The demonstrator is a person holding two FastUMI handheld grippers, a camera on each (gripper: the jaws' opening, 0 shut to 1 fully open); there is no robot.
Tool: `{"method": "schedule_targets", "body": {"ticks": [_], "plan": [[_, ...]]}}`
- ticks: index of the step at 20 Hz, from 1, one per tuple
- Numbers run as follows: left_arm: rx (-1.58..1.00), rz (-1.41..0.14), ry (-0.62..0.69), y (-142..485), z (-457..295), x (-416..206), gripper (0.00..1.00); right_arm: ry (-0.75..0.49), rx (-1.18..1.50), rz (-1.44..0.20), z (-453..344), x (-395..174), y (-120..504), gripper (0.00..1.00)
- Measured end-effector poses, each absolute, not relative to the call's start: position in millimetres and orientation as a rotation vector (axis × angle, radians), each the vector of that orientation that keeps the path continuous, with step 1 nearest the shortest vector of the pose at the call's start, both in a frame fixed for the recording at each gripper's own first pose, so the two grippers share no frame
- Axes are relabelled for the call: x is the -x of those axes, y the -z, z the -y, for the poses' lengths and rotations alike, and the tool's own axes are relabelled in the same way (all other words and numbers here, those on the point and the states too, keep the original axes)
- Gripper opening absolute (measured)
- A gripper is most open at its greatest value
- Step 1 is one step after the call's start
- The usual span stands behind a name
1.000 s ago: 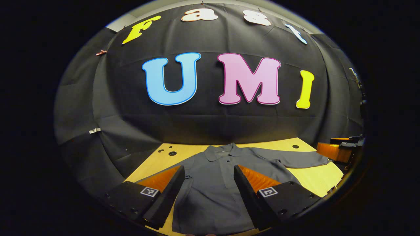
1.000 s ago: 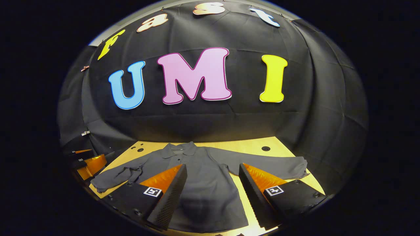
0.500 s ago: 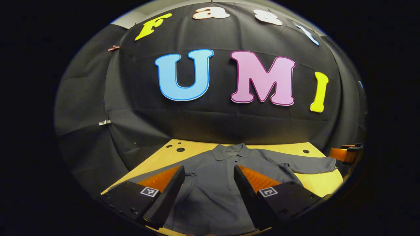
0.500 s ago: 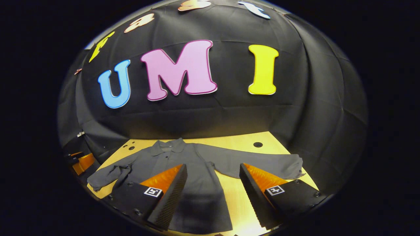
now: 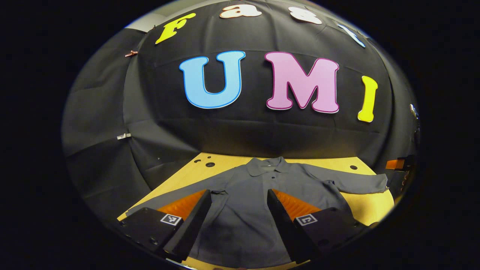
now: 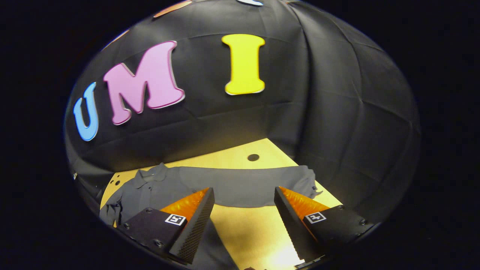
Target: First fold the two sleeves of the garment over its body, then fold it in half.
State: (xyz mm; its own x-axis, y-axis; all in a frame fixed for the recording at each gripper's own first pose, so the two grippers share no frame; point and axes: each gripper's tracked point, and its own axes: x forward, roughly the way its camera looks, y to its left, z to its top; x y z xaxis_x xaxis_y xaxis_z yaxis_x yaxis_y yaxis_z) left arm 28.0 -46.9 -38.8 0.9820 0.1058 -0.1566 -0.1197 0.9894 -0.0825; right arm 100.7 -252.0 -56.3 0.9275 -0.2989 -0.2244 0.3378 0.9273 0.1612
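Note:
A dark grey long-sleeved shirt [image 5: 243,202] lies flat on the wooden table [image 5: 187,178], collar toward the back wall and both sleeves spread out. My left gripper [image 5: 239,197] hovers open over the shirt's body, nothing between its fingers. In the left gripper view the far sleeve [image 5: 356,183] stretches to the right, and the other gripper [image 5: 399,164] shows at the right edge. My right gripper [image 6: 243,195] hangs open above the shirt's outstretched sleeve [image 6: 243,183], whose cuff [image 6: 309,180] lies near the table's right edge.
The table [image 6: 243,228] has round holes, one near its back right [image 6: 253,157] and a few at its back left [image 5: 210,164]. Black cloth walls close the booth behind and on both sides. The table's right edge runs close past the cuff.
My right gripper has swung to the right, from over the shirt's body to over the outstretched sleeve. My left gripper has shifted slightly left and stays over the body. Both stay open.

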Motion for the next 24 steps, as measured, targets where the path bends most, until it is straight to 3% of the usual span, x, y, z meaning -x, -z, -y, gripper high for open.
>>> {"method": "schedule_targets", "body": {"ticks": [10,24], "plan": [[0.047,-0.241,-0.126,45,21,11,0.95,0.547,-0.225,-0.297,354,-123,113,0.99],[0.122,-0.411,-0.229,86,2,40,0.95,0.661,-0.392,-0.442,456,-180,192,0.99]]}}
